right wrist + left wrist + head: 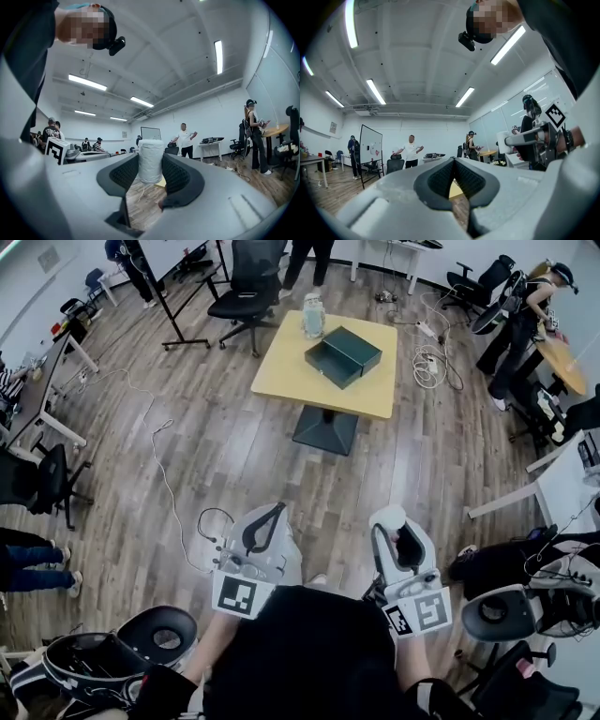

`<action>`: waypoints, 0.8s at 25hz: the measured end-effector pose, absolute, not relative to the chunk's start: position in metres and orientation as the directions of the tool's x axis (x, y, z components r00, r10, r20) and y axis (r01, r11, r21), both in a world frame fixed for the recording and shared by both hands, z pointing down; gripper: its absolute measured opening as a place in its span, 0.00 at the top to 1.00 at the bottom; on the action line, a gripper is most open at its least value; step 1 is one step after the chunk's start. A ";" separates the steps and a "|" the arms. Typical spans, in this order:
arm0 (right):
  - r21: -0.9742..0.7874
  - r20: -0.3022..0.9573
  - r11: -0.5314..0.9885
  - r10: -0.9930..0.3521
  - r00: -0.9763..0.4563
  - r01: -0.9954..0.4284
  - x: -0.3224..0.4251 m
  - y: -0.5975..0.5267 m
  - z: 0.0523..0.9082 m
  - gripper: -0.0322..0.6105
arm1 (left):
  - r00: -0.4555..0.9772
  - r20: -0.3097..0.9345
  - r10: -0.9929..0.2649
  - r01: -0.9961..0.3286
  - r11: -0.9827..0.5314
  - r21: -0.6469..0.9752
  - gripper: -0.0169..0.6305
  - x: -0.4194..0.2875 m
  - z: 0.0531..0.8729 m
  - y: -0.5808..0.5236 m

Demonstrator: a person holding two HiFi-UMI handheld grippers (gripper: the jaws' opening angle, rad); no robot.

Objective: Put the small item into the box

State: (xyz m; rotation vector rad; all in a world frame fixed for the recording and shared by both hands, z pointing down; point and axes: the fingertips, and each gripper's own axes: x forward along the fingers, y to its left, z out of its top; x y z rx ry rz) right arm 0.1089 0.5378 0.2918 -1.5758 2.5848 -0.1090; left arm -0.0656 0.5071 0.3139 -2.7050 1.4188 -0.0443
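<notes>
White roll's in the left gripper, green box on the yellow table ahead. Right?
Wrong gripper. The white roll is clamped in the right gripper, as the right gripper view shows. The left gripper has its jaws together with nothing between them. The green box is on the yellow table ahead.

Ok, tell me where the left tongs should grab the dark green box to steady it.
On the dark green box, grab the near wall of its open part, coming straight down from above. The box lies flat and looks too wide to span; an upright rim would fit. The left tongs are shut and empty, so open them first.
</notes>
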 end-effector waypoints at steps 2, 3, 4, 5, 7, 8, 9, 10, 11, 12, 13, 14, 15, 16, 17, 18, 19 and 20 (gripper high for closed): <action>-0.132 -0.060 0.460 -0.888 -0.456 -0.878 0.108 0.532 0.292 0.70 | 0.567 -0.018 -0.823 -0.821 -0.564 -0.088 0.97 -0.067 0.314 0.500; -0.129 -0.058 0.460 -0.888 -0.456 -0.879 0.108 0.529 0.293 0.69 | 0.568 -0.022 -0.822 -0.820 -0.565 -0.089 0.97 -0.068 0.314 0.497; -0.122 -0.055 0.458 -0.889 -0.455 -0.881 0.107 0.525 0.293 0.69 | 0.570 -0.025 -0.821 -0.819 -0.567 -0.088 0.97 -0.068 0.315 0.493; -0.114 -0.052 0.454 -0.891 -0.451 -0.884 0.107 0.521 0.294 0.69 | 0.573 -0.026 -0.819 -0.818 -0.569 -0.087 0.97 -0.068 0.315 0.488; -0.103 -0.050 0.434 -0.901 -0.431 -0.895 0.109 0.511 0.295 0.69 | 0.578 -0.022 -0.816 -0.814 -0.575 -0.082 0.97 -0.069 0.318 0.477; -0.102 -0.048 0.419 -0.908 -0.417 -0.902 0.110 0.505 0.296 0.69 | 0.580 -0.019 -0.814 -0.813 -0.577 -0.076 0.97 -0.070 0.320 0.471; -0.104 -0.045 0.406 -0.914 -0.404 -0.908 0.111 0.500 0.296 0.69 | 0.582 -0.018 -0.813 -0.812 -0.579 -0.068 0.97 -0.070 0.322 0.464; -0.108 -0.042 0.397 -0.918 -0.395 -0.911 0.112 0.494 0.297 0.69 | 0.583 -0.018 -0.812 -0.812 -0.581 -0.059 0.97 -0.071 0.323 0.457; -0.111 -0.040 0.393 -0.920 -0.391 -0.913 0.112 0.489 0.297 0.69 | 0.584 -0.019 -0.812 -0.811 -0.582 -0.053 0.97 -0.073 0.324 0.449; -0.109 -0.037 0.392 -0.920 -0.390 -0.914 0.111 0.483 0.297 0.69 | 0.584 -0.019 -0.811 -0.811 -0.583 -0.049 0.97 -0.074 0.324 0.441; -0.103 -0.033 0.391 -0.920 -0.389 -0.915 0.111 0.476 0.297 0.69 | 0.585 -0.019 -0.811 -0.811 -0.583 -0.046 0.97 -0.075 0.325 0.432; -0.096 -0.026 0.387 -0.922 -0.387 -0.917 0.111 0.469 0.297 0.69 | 0.585 -0.020 -0.811 -0.811 -0.584 -0.041 0.97 -0.076 0.325 0.423; -0.091 -0.018 0.382 -0.924 -0.382 -0.920 0.111 0.461 0.298 0.69 | 0.585 -0.020 -0.811 -0.811 -0.584 -0.032 0.97 -0.076 0.326 0.414; -0.092 -0.010 0.376 -0.926 -0.377 -0.922 0.112 0.453 0.300 0.69 | 0.586 -0.020 -0.810 -0.811 -0.585 -0.022 0.97 -0.075 0.327 0.405; -0.096 -0.005 0.371 -0.928 -0.372 -0.924 0.112 0.444 0.301 0.69 | 0.588 -0.018 -0.808 -0.809 -0.588 -0.016 0.97 -0.075 0.328 0.396; -0.101 0.000 0.366 -0.930 -0.368 -0.925 0.112 0.436 0.303 0.69 | 0.592 -0.014 -0.805 -0.806 -0.592 -0.014 0.97 -0.074 0.330 0.387; -0.104 0.004 0.362 -0.931 -0.365 -0.926 0.112 0.427 0.304 0.69 | 0.596 -0.009 -0.803 -0.803 -0.596 -0.011 0.97 -0.074 0.332 0.377; -0.106 0.009 0.359 -0.932 -0.362 -0.927 0.112 0.418 0.306 0.69 | 0.599 -0.003 -0.801 -0.801 -0.599 -0.007 0.97 -0.073 0.333 0.367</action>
